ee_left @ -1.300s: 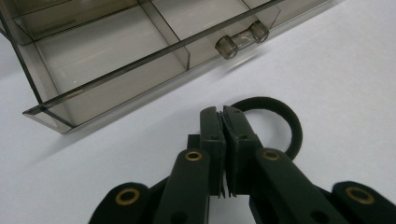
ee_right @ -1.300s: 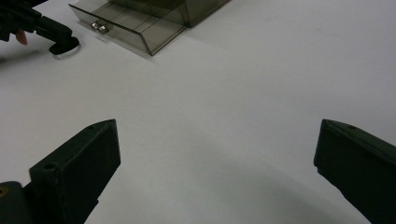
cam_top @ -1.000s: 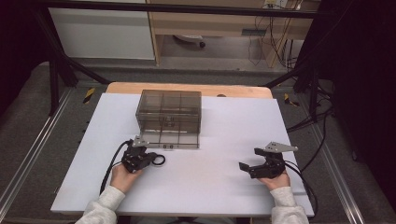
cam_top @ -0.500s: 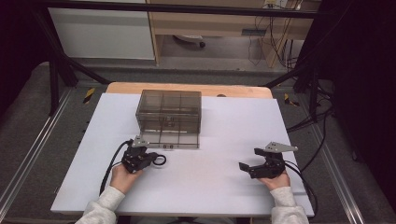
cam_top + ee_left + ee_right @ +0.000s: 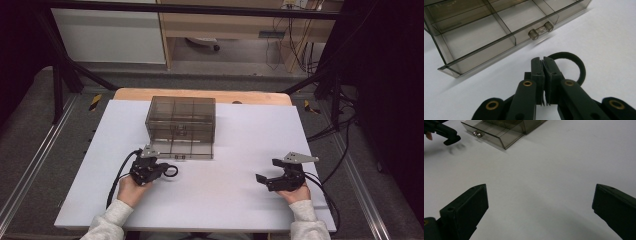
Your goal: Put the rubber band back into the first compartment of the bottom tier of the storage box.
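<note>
A smoky see-through box [image 5: 181, 119] stands on the white table, with its bottom drawer [image 5: 183, 150] pulled out toward me. The drawer [image 5: 486, 35] has empty compartments and a small clear handle [image 5: 540, 30]. My left gripper [image 5: 162, 169] rests just in front of the drawer's left part. Its jaws [image 5: 542, 60] are pressed together on a black ring [image 5: 576, 66], which loops out to the right of them. The ring [image 5: 172, 171] lies low over the table. My right gripper [image 5: 267, 172] sits far to the right, open, with bare table between its fingers [image 5: 540, 192].
The white table top [image 5: 240, 145] lies between the two grippers and to the right of the box. Cables trail from both grippers toward the table's front corners. A wooden edge [image 5: 200, 94] runs behind the box.
</note>
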{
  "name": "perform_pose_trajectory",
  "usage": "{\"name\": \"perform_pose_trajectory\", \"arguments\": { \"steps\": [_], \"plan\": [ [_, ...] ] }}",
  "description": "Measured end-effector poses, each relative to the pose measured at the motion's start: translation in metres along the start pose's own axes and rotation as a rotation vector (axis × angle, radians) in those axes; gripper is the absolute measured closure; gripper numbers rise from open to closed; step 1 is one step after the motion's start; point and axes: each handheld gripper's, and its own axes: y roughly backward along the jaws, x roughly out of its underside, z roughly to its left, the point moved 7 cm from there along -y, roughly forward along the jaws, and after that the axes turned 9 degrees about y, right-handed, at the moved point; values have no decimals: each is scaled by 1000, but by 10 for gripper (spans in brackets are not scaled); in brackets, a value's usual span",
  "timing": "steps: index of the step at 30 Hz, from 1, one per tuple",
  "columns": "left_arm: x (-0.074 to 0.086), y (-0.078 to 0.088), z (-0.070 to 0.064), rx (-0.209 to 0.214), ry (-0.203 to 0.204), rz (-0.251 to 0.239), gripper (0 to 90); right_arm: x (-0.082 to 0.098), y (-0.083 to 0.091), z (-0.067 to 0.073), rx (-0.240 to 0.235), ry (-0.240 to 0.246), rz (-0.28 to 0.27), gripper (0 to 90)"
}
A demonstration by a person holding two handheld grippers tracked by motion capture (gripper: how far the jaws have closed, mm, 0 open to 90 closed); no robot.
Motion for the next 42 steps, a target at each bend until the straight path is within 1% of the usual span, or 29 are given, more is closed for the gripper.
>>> {"name": "perform_pose_trajectory", "arguments": {
  "steps": [8,10,27,28,36,42],
  "plan": [
    [-2,3,0,-4,-9,-6,865,0,0,0,-1,0,0,11],
    [-2,4,1,2,-1,-10,864,0,0,0,0,0,1,11],
    [-6,10,4,-9,-7,-21,864,0,0,0,1,-1,-1,11],
    [-6,10,4,-3,-4,-20,864,0,0,0,0,0,-1,11],
    [-7,12,6,-12,-7,-21,864,0,0,0,1,0,-1,11],
    [-7,14,6,-11,0,-24,864,0,0,0,0,1,-1,11]
  ]
}}
